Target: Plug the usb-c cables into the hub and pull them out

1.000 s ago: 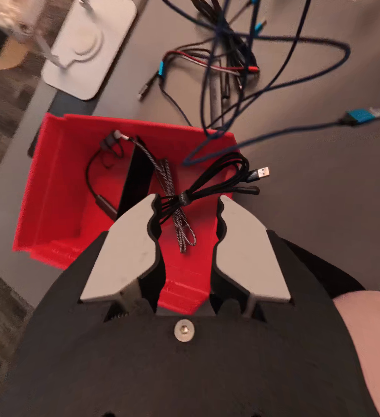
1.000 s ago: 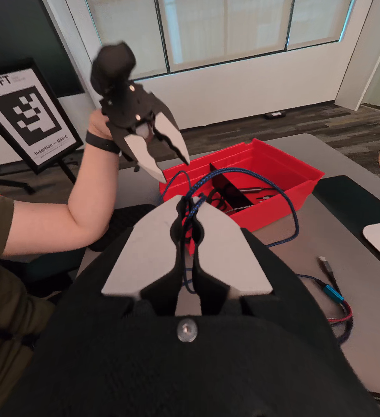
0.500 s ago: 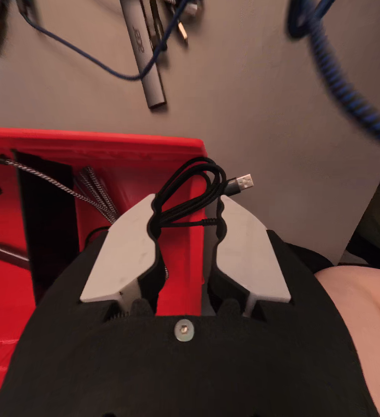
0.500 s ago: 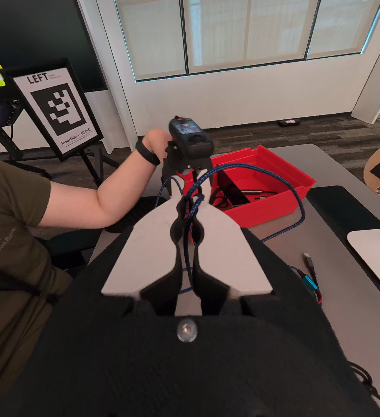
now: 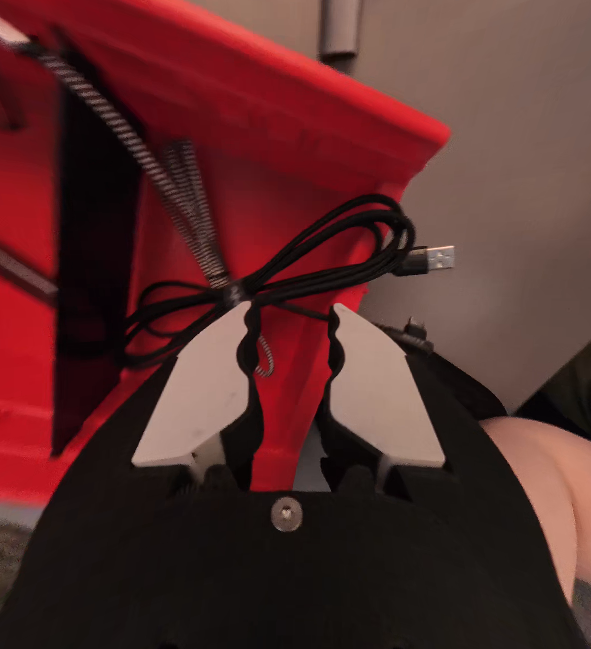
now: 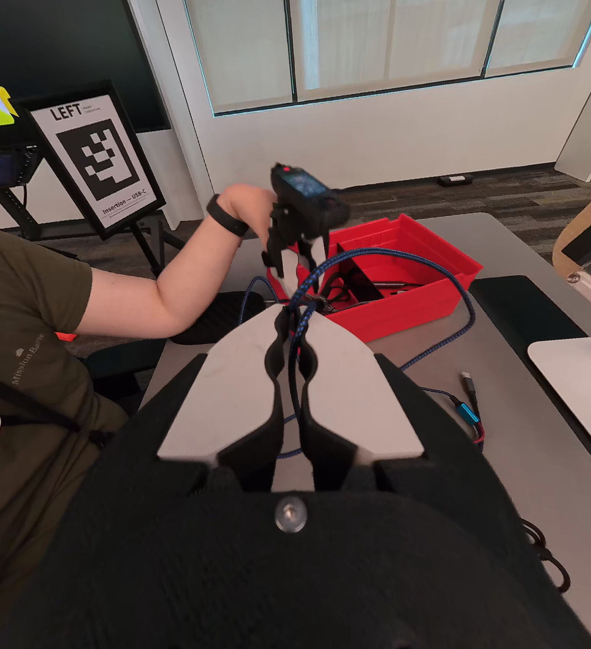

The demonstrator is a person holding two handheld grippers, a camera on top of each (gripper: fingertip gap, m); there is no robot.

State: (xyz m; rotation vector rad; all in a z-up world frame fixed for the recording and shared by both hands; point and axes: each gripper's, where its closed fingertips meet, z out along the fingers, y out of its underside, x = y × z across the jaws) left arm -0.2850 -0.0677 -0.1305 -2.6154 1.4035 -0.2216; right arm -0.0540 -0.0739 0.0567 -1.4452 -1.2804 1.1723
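The left gripper [image 5: 289, 310] points down over the near corner of the red bin [image 5: 287, 105], and its two grey fingers stand apart with a clear gap between the tips. Just beyond the tips lies a bundled black cable [image 5: 276, 277], tied in the middle with a strap; one strand crosses the gap at the fingertips, but the fingers do not press it. Its silver plug [image 5: 440, 258] hangs over the bin's edge above the grey table [image 5: 515, 123]. A black-and-white braided cable [image 5: 139, 147] lies deeper in the bin, beside a black divider [image 5: 90, 228].

From the right wrist view, the person's left forearm [image 6: 167, 298] is stretched forward and the wrist, with a dark band, is bent so that this gripper aims steeply down at the bin.

The right gripper [image 6: 296, 312] is held higher and nearer to the body, with its fingers nearly together and clamped on a blue braided cable [image 6: 410, 254]. This cable makes a wide loop over the bin and comes down to the table, where a blue-sleeved plug [image 6: 466, 411] lies. The end of a grey hub [image 5: 339, 28] is on the table past the bin.
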